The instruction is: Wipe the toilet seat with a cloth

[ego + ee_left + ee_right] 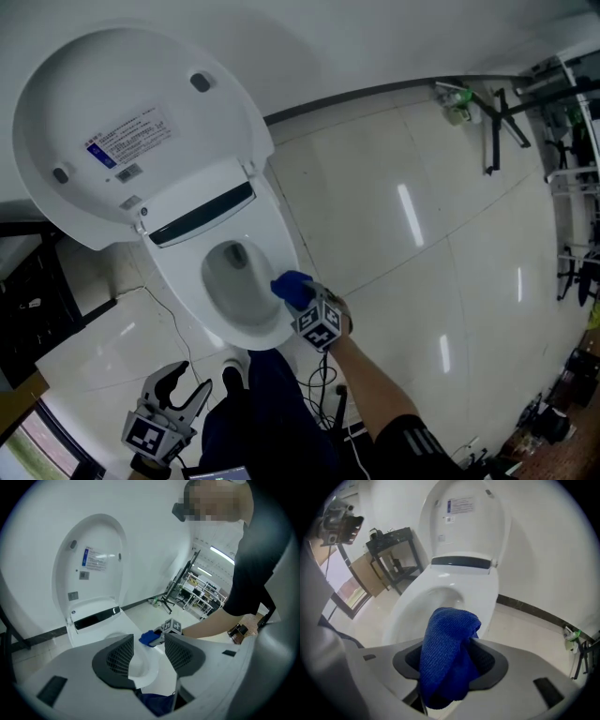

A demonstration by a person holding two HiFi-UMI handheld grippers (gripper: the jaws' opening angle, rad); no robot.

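Blue cloth (445,639) fills the lower middle of the right gripper view, bunched and clamped between the jaws of the right gripper (451,660), which are closed tight on its folds so that a rounded lump stands up above them. In the head view the same cloth sits at the centre of the frame, over the right-hand rim of the toilet seat (184,281); whether it presses on the rim or hangs just above it cannot be told. The seat ring lies down around the bowl, and behind it the lid (122,122) stands raised in the upper left of the frame, with a printed label (127,141) on its inner face and a dark strip (202,214) across the unit below it. The person's bare forearm (375,375) runs from the right gripper toward the lower right. The left gripper (183,384) is at the lower left of the head view, well apart from the cloth, its jaws wide apart with nothing between them. Glossy pale floor tiles (394,216) spread to the right, and a black stand (393,555) shows at the upper left of the right gripper view.
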